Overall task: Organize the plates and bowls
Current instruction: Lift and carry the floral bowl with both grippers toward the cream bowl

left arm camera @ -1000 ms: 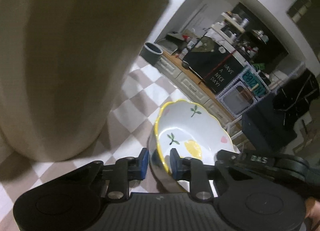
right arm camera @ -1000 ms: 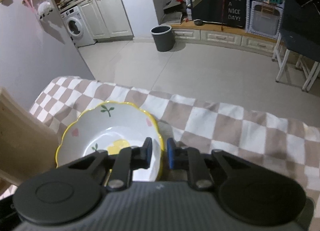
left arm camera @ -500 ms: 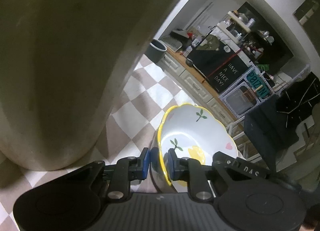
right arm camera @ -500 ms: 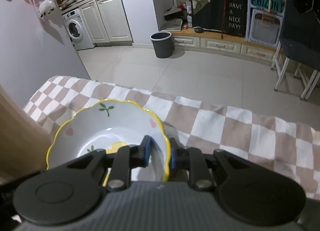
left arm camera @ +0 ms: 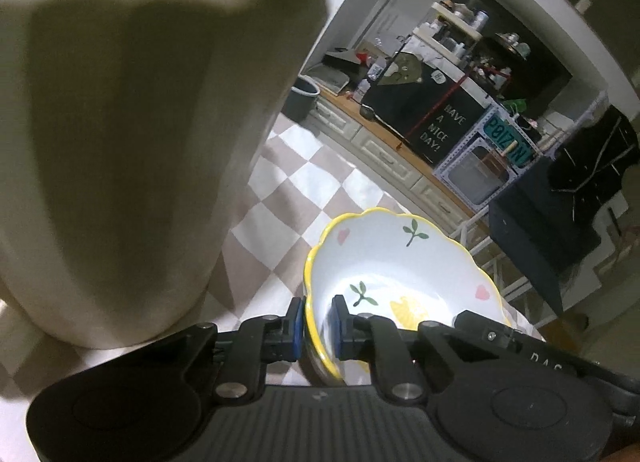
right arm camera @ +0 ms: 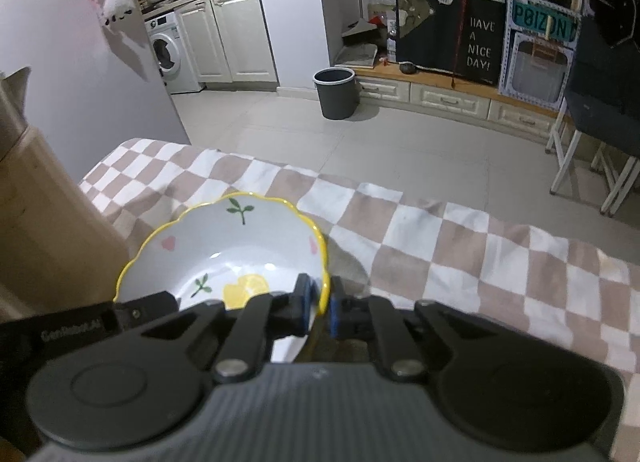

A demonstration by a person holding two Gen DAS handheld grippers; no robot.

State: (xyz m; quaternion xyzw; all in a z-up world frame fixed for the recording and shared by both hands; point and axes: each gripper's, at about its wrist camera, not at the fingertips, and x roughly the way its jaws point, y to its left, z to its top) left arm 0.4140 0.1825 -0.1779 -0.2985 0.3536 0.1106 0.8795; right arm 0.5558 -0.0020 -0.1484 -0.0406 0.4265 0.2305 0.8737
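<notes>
A white bowl (left arm camera: 404, 274) with a wavy yellow rim and leaf, heart and lemon prints is held between both grippers above the checkered tablecloth (left arm camera: 288, 198). My left gripper (left arm camera: 317, 328) is shut on the bowl's left rim. My right gripper (right arm camera: 319, 304) is shut on the bowl's right rim; the bowl also shows in the right wrist view (right arm camera: 224, 250). The other gripper's black body shows at the bowl's opposite side in each view.
A large beige rounded object (left arm camera: 120, 134) stands close at the left; it shows as a wooden-looking block in the right wrist view (right arm camera: 44, 222). The tablecloth (right arm camera: 460, 238) stretches to the right. Beyond the table edge are floor, a grey bin (right arm camera: 335, 92) and cabinets.
Both grippers have closed tighter on the bowl's rim and lifted it; the beige object now looms larger and nearer in the left wrist view.
</notes>
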